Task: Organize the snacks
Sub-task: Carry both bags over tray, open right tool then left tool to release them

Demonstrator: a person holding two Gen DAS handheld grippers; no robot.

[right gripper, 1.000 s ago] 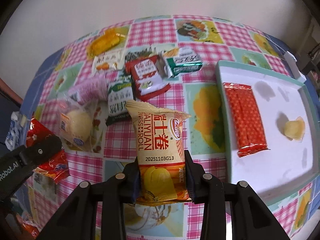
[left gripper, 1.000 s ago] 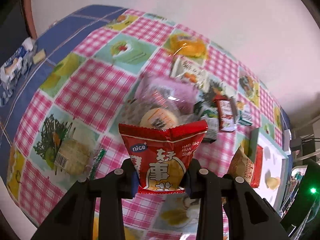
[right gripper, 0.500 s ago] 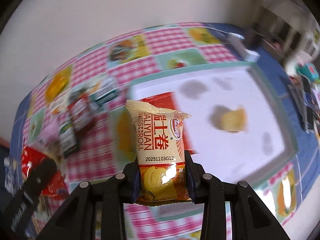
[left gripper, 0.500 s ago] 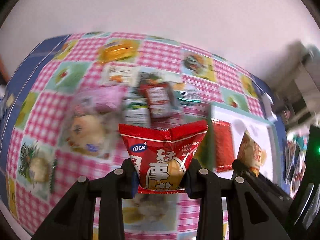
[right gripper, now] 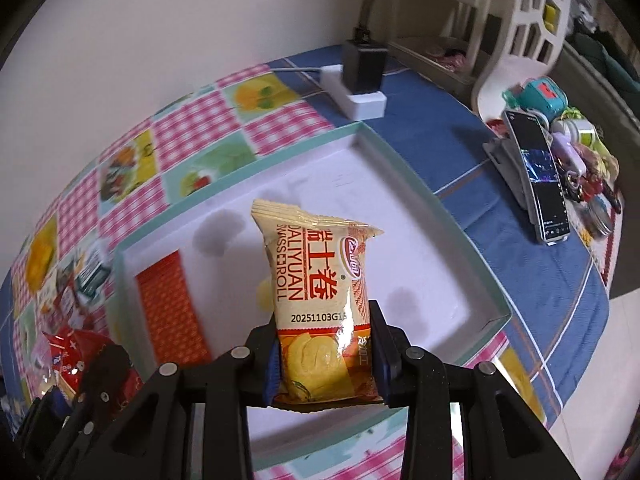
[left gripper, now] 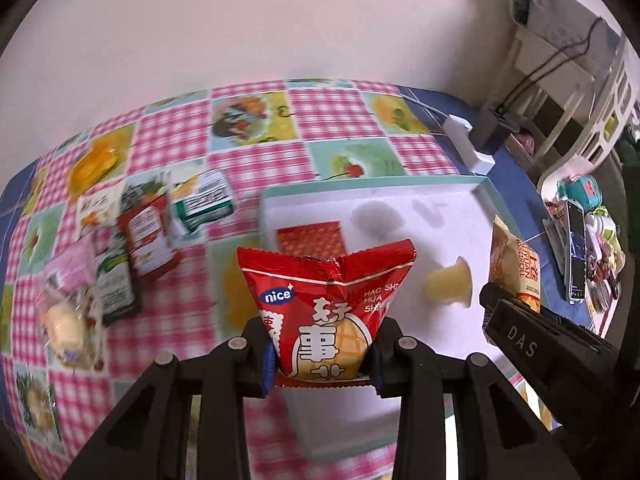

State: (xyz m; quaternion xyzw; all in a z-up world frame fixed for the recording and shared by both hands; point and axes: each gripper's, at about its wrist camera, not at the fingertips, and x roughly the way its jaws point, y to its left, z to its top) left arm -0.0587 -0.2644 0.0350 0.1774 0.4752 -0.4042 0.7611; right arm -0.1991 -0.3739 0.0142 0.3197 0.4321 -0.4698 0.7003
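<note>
Left gripper (left gripper: 322, 356): clenched on the lower part of a red foil snack bag marked "nice" (left gripper: 326, 304), held upright above the near left part of the tray.

Right gripper (right gripper: 326, 360): clenched on the lower end of a yellow Swiss-roll packet with red lettering (right gripper: 320, 304), upright above the tray's middle.

White rectangular tray with a pale green rim (right gripper: 436, 204): on the worktop; holds a flat orange-red wrapper (right gripper: 172, 312) by its left wall and a small yellow jelly cup (left gripper: 450, 286) near the centre.

Worktop, pink-checked cloth with fruit pictures (left gripper: 332, 110): left of the tray lies a loose group of packets, among them a green-and-white packet (left gripper: 202, 202), a red sachet (left gripper: 148, 236) and a clear-wrapped round bun (left gripper: 66, 320).
</note>
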